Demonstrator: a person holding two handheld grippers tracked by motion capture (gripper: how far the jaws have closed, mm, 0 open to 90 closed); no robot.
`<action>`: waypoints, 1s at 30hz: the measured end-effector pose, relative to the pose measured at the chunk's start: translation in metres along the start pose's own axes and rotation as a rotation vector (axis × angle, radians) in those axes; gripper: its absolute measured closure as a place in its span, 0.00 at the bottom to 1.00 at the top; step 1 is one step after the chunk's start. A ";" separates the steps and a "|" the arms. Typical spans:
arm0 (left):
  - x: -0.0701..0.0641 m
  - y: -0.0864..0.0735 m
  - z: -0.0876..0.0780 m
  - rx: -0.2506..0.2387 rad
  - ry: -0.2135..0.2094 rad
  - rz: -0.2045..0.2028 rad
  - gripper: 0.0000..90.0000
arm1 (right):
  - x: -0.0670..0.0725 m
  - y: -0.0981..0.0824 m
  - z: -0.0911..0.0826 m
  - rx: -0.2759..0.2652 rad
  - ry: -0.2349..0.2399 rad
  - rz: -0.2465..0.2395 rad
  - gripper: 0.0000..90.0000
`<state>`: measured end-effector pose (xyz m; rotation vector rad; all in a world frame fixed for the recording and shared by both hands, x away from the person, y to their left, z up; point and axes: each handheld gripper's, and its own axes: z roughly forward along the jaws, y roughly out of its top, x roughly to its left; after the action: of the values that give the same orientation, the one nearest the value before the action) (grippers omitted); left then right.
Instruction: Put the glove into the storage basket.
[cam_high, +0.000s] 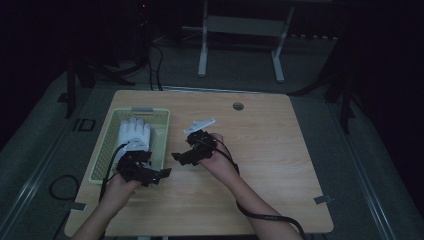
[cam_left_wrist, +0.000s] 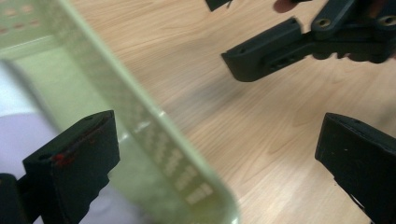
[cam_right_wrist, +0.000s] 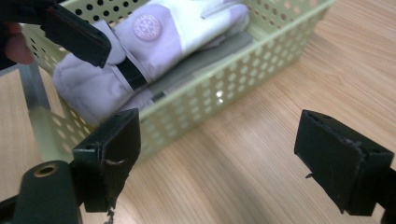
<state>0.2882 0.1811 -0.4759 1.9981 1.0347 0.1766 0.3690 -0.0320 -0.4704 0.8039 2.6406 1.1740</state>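
The right half of the bench (cam_high: 280, 150) lies bare wood, open for passage, with a small round grommet hole (cam_high: 238, 106) near the far edge. On the left, the pale green basket (cam_high: 111, 131) blocks low travel: its perforated walls stand up from the wood, and a white glove (cam_high: 134, 132) takes up most of its floor. The left tongs (cam_high: 150, 175) straddle the basket's near right corner, 1 jaw inside the wall, 1 outside over the wood. The right tongs (cam_high: 181, 156) hang just beside it, leaving a narrow strip of bare wood between the 2 tools.
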 end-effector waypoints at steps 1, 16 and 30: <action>-0.003 0.001 0.002 0.004 -0.007 0.009 0.00 | -0.001 -0.002 -0.002 0.002 0.002 -0.002 0.16; -0.048 0.010 0.041 0.030 -0.074 0.117 0.00 | -0.025 -0.041 -0.031 -0.006 -0.030 0.034 0.16; -0.074 0.007 0.084 0.063 -0.142 0.169 0.00 | -0.049 -0.088 -0.042 0.002 -0.075 0.098 0.16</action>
<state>0.2839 0.0731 -0.5050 2.1232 0.7904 0.0915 0.3597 -0.1339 -0.5094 0.9679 2.5689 1.1397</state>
